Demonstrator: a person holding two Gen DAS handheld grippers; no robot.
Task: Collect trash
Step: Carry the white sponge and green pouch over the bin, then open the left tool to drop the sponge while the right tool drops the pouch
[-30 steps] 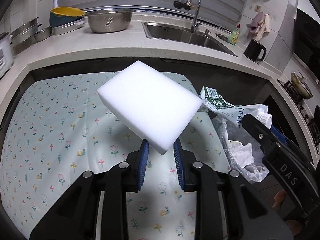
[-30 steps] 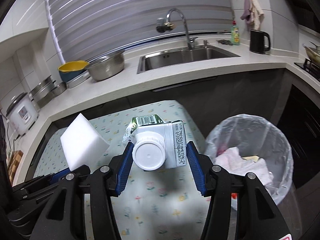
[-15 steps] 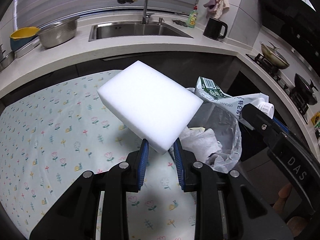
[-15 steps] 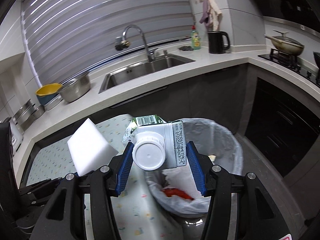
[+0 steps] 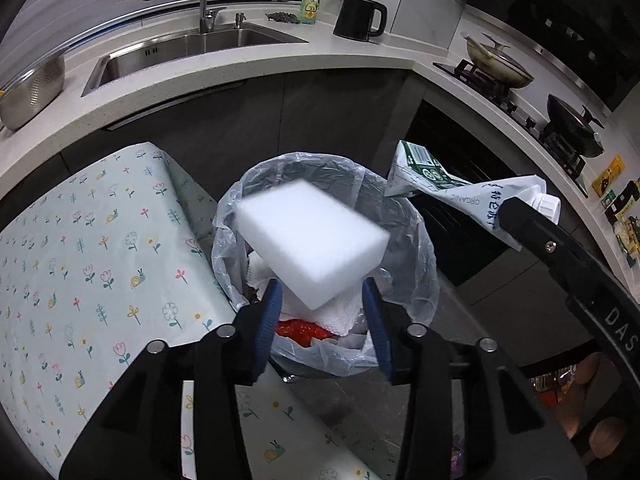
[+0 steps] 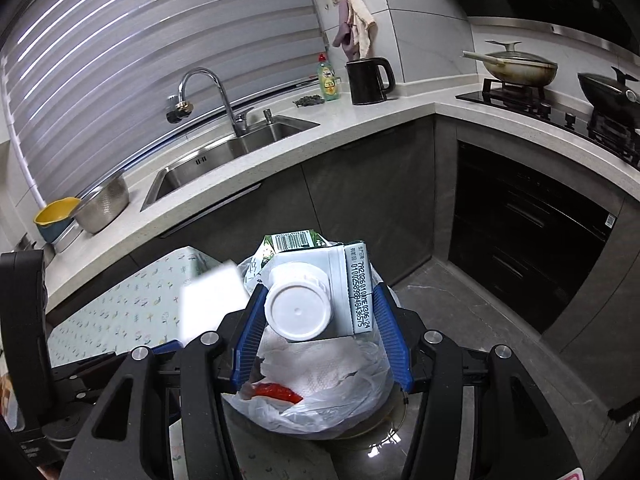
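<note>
Left gripper fingers just opened, clear of blurred white foam block above the bin, right gripper clamped on crumpled white carton, screw cap facing camera, over same bin's plastic liner

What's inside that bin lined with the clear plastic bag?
Inside the clear-bagged bin lie crumpled white paper towels and a red wrapper. Anything beneath them is covered; the white sponge block hides part too.

Motion-blurred: white sponge over trash bin. Hidden behind sponge: bin's far inner wall. Cut off at left picture edge: steel colander.
</note>
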